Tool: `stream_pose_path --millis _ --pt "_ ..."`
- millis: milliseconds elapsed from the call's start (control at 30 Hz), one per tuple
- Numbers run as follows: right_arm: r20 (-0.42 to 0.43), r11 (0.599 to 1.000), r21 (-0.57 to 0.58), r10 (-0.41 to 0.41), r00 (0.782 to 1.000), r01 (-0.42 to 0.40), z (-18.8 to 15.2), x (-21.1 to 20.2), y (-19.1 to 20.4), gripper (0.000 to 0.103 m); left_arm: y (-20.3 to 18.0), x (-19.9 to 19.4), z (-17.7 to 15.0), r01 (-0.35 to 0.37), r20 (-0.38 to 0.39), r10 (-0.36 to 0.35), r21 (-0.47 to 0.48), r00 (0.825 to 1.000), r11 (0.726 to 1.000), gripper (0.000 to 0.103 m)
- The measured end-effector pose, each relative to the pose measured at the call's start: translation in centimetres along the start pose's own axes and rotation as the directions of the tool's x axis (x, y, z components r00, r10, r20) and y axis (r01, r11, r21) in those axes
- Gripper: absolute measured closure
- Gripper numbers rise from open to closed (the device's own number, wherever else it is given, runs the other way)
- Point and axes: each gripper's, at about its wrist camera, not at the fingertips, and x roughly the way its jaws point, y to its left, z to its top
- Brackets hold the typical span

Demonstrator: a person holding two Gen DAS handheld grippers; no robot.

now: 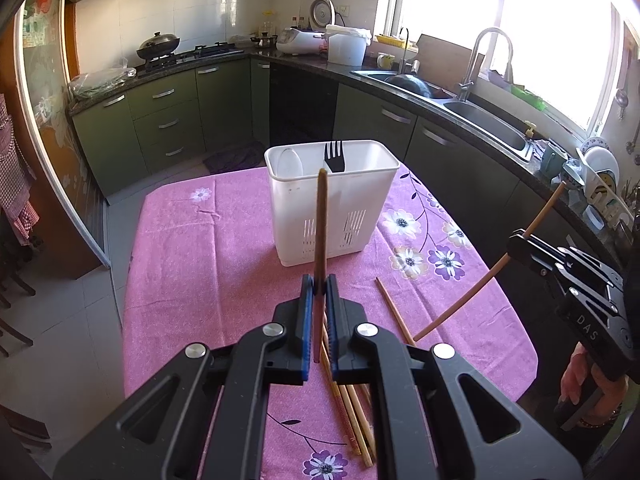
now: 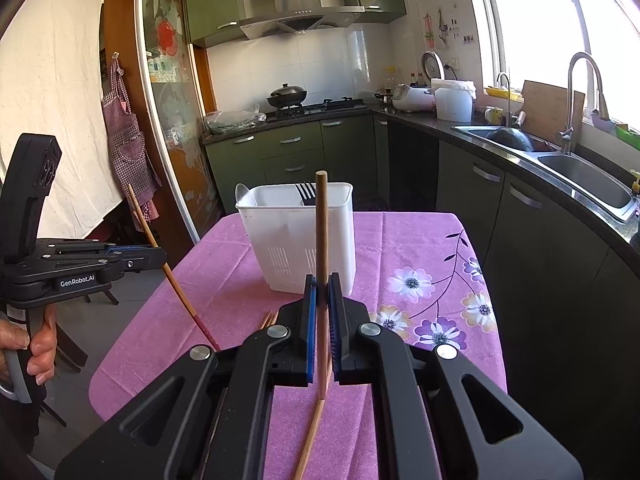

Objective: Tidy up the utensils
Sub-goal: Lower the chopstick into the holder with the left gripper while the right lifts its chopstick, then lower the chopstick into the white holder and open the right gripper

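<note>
We hold left gripper (image 1: 320, 286) clamped on chopstick (image 1: 321, 224), right gripper (image 2: 322, 286) clamped on second chopstick (image 2: 321, 232). White caddy (image 1: 332, 216) far, holding fork (image 1: 334, 156); loose chopsticks (image 1: 356, 420) near on tablecloth (image 1: 200, 280).

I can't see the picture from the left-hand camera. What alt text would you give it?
The left gripper pinches one wooden chopstick upright in front of a white utensil caddy holding a black fork, on a pink floral tablecloth. More chopsticks lie below it. At right, the right gripper holds another chopstick aslant, kitchen counters behind.
</note>
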Motion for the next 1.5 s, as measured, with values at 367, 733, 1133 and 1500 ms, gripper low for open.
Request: stream_pose_path --millis 367,733,1133,1500 --pt "0.009 1.000 -0.024 0.009 1.000 -0.009 2.1 -0.4 0.4 0.096 -1.3 -3.0 7.6 0.037 0.104 -0.040 0.033 0.994 0.999 0.096" --pt "-0.001 1.000 -0.014 0.011 1.000 -0.011 2.6 -0.2 -0.5 0.096 -2.2 -3.4 15.5 -0.009 0.254 -0.001 0.035 0.967 0.999 0.096" --pt "0.018 0.999 -0.020 0.037 0.999 -0.036 4.2 -0.8 -0.6 0.096 -0.7 5.3 14.2 -0.041 0.119 0.040 0.009 0.992 0.999 0.096" --pt "0.146 0.999 0.011 0.047 0.988 -0.049 14.1 -1.0 -0.1 0.096 -0.6 2.5 11.0 -0.021 0.147 0.015 0.038 0.989 0.999 0.081"
